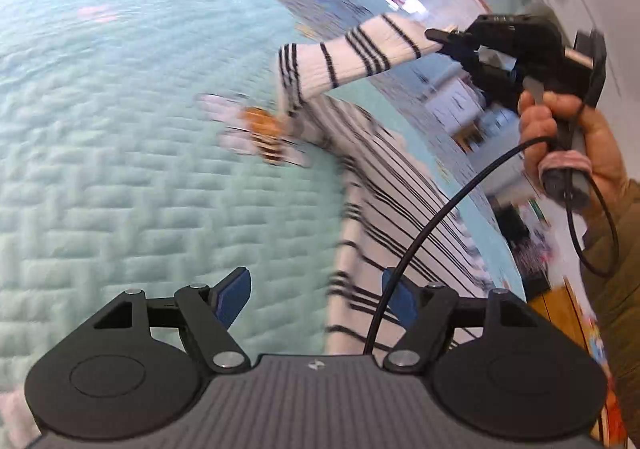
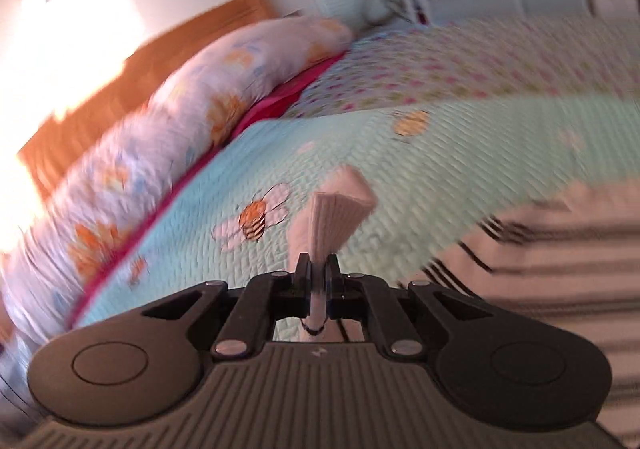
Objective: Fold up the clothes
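**Left wrist view: sleeve lifted, knit hangs soft**

Striped sweater (image 1: 384, 185) lies on the quilted bedspread (image 1: 120, 169). Right gripper (image 2: 318, 277) is clamped on the sleeve cuff (image 2: 340, 209), which is raised off the bed. Left gripper (image 1: 316, 301) stands wide, nothing between its pads. The knit looks light, limp, stretchy; best pinched at cuff, hem or shoulder seam.
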Tool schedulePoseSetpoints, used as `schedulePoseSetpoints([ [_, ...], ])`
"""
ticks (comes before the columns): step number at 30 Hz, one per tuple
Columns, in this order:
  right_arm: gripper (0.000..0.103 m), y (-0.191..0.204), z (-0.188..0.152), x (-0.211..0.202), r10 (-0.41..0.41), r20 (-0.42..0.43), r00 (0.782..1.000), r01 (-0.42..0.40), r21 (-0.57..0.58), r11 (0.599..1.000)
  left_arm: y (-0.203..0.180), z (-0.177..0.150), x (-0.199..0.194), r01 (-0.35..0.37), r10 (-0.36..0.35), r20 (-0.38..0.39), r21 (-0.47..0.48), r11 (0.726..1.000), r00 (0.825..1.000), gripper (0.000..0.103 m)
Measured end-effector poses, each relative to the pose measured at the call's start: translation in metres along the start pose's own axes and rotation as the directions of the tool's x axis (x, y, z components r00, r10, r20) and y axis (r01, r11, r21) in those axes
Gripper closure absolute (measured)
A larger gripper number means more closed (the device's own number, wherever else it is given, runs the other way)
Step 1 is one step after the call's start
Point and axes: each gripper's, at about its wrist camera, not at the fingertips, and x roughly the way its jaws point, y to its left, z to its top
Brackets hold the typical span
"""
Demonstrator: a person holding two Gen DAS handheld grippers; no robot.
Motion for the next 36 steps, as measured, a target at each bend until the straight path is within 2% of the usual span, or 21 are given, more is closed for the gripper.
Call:
schedulePoseSetpoints([
  [1,0.098,-0.018,-0.002,-0.009,0.013,0.012,1.000,-0.014,0.065,0.998,-0.001,-0.001,0.005,0.050,-0.050,-0.028,0.024,0.998,0.998,0.028],
  [2,0.098,-0.034,-0.004,-0.015,0.007,0.021,1.000,-0.009,0.112,0.994,-0.002,0.001,0.014,0.127,-0.122,-0.098,0.051,0.991,0.988,0.028],
  [4,0.098,-0.065,-0.007,-0.019,-0.012,0.028,1.000,0.006,0.192,0.981,-0.003,-0.001,0.020,0.195,-0.181,-0.192,0.057,0.979,0.965,0.028],
  [6,0.098,-0.092,-0.013,-0.015,-0.009,0.013,1.000,0.005,0.257,0.966,-0.008,-0.002,0.013,0.192,-0.170,-0.182,0.110,0.975,0.968,0.028],
  [8,0.098,-0.107,-0.020,-0.008,-0.002,-0.003,1.000,0.003,0.266,0.964,-0.011,-0.001,0.005,0.200,-0.176,-0.177,0.129,0.971,0.968,0.028],
  [11,0.098,-0.123,-0.033,0.004,0.015,-0.033,0.999,-0.006,0.251,0.968,-0.010,0.004,-0.008,0.136,-0.121,-0.122,0.124,0.983,0.985,0.028],
  [14,0.097,-0.138,-0.042,-0.003,0.018,-0.039,0.999,-0.008,0.254,0.967,-0.004,0.011,-0.005,0.010,-0.003,-0.091,0.084,0.996,0.996,0.028],
  [16,0.097,-0.148,-0.048,-0.013,0.015,-0.033,0.999,-0.006,0.265,0.964,-0.012,0.013,0.004,-0.055,0.070,-0.114,0.128,0.990,0.991,0.028],
  [17,0.097,-0.151,-0.049,-0.021,0.032,-0.014,0.999,-0.027,0.278,0.960,-0.018,0.011,0.013,-0.097,0.117,-0.124,0.161,0.982,0.985,0.028],
  [19,0.097,-0.146,-0.044,-0.041,0.092,0.035,0.995,-0.098,0.291,0.952,-0.024,0.007,0.034,-0.129,0.162,-0.170,0.190,0.973,0.972,0.030],
  [21,0.097,-0.137,-0.037,-0.058,0.140,0.073,0.987,-0.156,0.291,0.944,-0.021,0.006,0.053,-0.070,0.108,-0.259,0.151,0.986,0.960,0.034],
  [24,0.097,-0.116,-0.023,-0.074,0.190,0.088,0.978,-0.206,0.250,0.946,-0.016,0.006,0.066,-0.014,0.046,-0.321,0.100,0.995,0.946,0.034],
  [26,0.097,-0.105,-0.015,-0.081,0.220,0.094,0.971,-0.236,0.231,0.944,-0.011,0.007,0.069,-0.005,0.027,-0.340,0.065,0.998,0.940,0.034],
  [30,0.097,-0.093,-0.007,-0.087,0.272,0.104,0.957,-0.288,0.212,0.934,0.002,0.011,0.079,0.042,-0.055,-0.380,-0.043,0.998,0.923,0.034],
  [33,0.097,-0.090,-0.006,-0.087,0.283,0.102,0.954,-0.298,0.206,0.932,0.002,0.014,0.075,0.076,-0.109,-0.394,-0.098,0.992,0.912,0.034],
  [35,0.097,-0.092,-0.006,-0.085,0.278,0.103,0.955,-0.294,0.209,0.933,0.001,0.015,0.076,0.093,-0.134,-0.397,-0.121,0.988,0.908,0.037],
  [36,0.097,-0.094,-0.006,-0.084,0.270,0.104,0.957,-0.287,0.216,0.933,-0.001,0.015,0.077,0.082,-0.122,-0.398,-0.117,0.990,0.909,0.046],
])
